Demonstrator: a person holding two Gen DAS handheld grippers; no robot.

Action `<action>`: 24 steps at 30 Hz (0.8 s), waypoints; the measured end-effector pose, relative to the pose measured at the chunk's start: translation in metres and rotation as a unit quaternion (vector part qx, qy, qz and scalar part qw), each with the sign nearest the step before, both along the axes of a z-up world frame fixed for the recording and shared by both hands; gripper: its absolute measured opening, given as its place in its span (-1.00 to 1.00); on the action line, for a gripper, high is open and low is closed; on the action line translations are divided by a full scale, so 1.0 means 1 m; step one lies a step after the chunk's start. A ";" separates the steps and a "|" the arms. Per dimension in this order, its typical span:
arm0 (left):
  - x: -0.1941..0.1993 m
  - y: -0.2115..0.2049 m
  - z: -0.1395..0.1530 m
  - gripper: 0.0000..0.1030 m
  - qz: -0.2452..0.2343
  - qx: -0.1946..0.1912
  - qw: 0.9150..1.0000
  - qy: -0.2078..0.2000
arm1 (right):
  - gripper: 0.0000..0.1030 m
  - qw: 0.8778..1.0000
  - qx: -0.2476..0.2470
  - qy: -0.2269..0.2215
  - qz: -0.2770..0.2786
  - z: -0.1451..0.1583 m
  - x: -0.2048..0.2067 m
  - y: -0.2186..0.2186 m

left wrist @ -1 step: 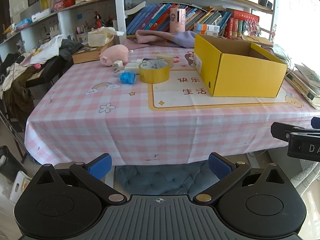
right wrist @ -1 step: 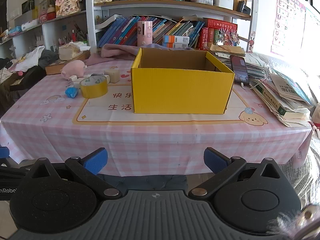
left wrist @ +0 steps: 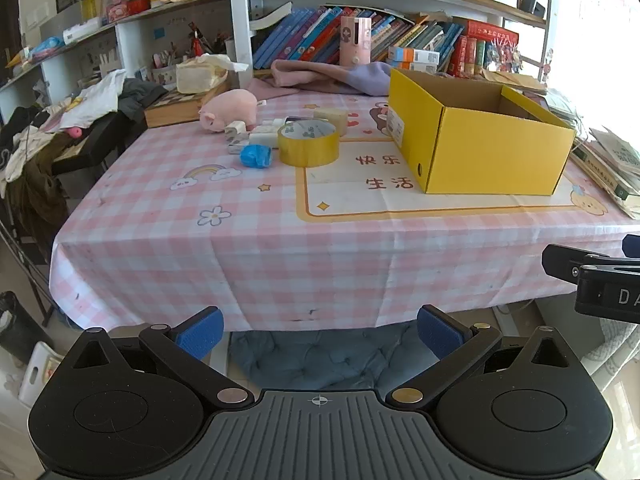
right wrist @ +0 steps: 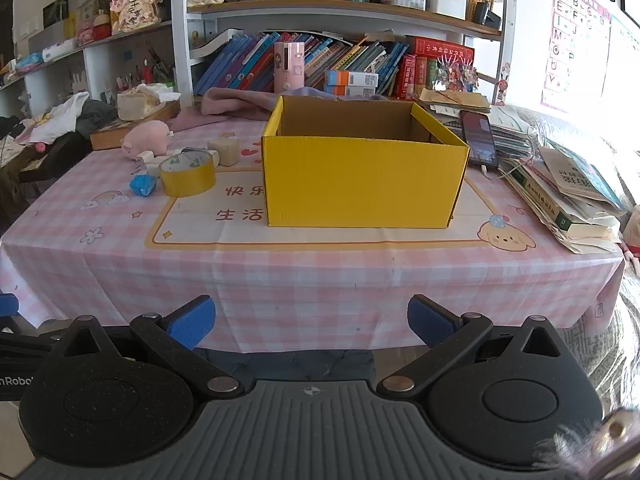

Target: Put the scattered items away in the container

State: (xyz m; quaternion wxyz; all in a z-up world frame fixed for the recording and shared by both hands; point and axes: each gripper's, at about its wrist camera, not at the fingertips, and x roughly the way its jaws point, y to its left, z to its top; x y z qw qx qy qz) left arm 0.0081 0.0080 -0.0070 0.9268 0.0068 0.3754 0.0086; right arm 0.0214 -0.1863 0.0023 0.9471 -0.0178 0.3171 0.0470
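- Our left hand-held gripper (left wrist: 318, 334) is released, jaws spread wide w/ nothing between the blue pads (left wrist: 200, 331); it hangs off the near edge of the worktop (left wrist: 280, 248), well short of any item.
- Our right hand-held gripper (right wrist: 311, 325) is the same: released, empty, facing the yellow cardboard box (right wrist: 362, 180) from off the near edge.
- Task items sit in a tight cluster at the far left of the worktop, left of the box: yellow tape roll (left wrist: 308, 147), blue crumpled wrapper (left wrist: 255, 155) just beside it, white chargers/plugs (left wrist: 262, 134) behind, beige cube (left wrist: 331, 119), pink plush pig (left wrist: 230, 109). The box looks empty as far as we can see in; nothing tidied yet, we judge.
- Risk 1: the cluster is packed. Going for the tape roll w/ wide jaws could knock the wrapper or shove the small white pieces away; a pinch there may catch two things at once.
- Risk 2: the tape roll is wide and smooth. A rim pinch may slip, and it could roll off toward the left edge.
- Risk 3: the box wall is tall. A low carry would hit the near-left wall and push the light box along the cloth.
- Risk 4: the plush squashes, so a shallow grip may lose it mid-carry.
- Around: book stack (right wrist: 568, 200) and phone (right wrist: 478, 140) right of the box, pink-purple cloth (left wrist: 328, 76) behind it, clothes pile (left wrist: 80, 116) at far left, bookshelves (right wrist: 320, 60) at back. Not task items, we think.
- In the way: nothing between us and the cluster except bare checked cloth; the box blocks the right hand-held gripper's straight path to it.
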 end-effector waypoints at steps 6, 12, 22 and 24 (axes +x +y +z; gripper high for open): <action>0.003 0.001 0.002 1.00 -0.004 0.000 1.000 0.000 | 1.00 1.000 0.001 0.001 -0.005 -0.001 -0.001 0.006; 0.004 0.001 0.002 1.00 -0.005 0.000 1.000 -0.001 | 1.00 1.000 0.001 0.002 -0.006 0.000 -0.001 0.005; 0.005 0.000 0.000 1.00 -0.006 -0.002 1.000 0.002 | 1.00 1.000 0.002 0.007 -0.007 -0.001 0.000 0.004; 0.005 0.000 0.000 1.00 -0.008 -0.003 1.000 0.002 | 1.00 1.000 0.003 0.010 -0.009 -0.001 0.001 0.003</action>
